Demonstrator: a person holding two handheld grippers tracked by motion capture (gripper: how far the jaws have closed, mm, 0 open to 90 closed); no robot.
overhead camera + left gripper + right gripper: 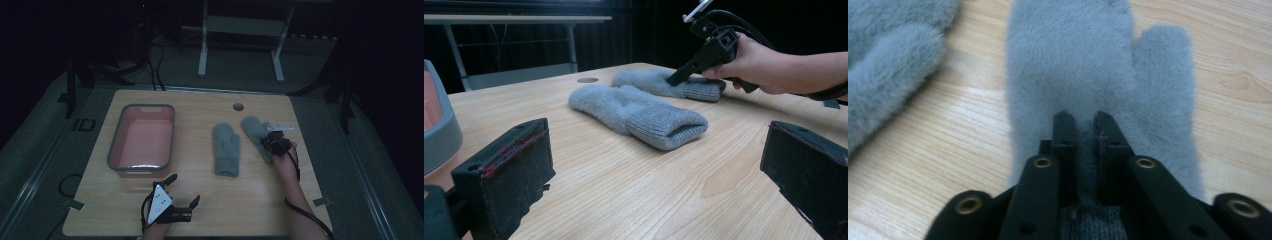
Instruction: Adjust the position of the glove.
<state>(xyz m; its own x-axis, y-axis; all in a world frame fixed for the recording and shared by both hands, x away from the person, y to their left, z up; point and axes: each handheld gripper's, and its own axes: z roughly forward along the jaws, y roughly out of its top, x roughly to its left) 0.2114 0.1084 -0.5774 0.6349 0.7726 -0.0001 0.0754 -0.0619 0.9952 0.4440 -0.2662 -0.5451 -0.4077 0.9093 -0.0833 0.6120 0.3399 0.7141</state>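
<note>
The right gripper (274, 142) pinches the far grey mitten (1088, 75) on the table, the left gripper (184, 190) waits open, and both mittens are not yet in the pink tub (116, 150).

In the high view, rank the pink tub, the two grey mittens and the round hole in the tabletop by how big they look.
1. Pink tub, clearly largest.
2. The left mitten and the right mitten look alike; the right claw covers part of the right one, so no ranking between them.
3. Round hole, smallest.
</note>
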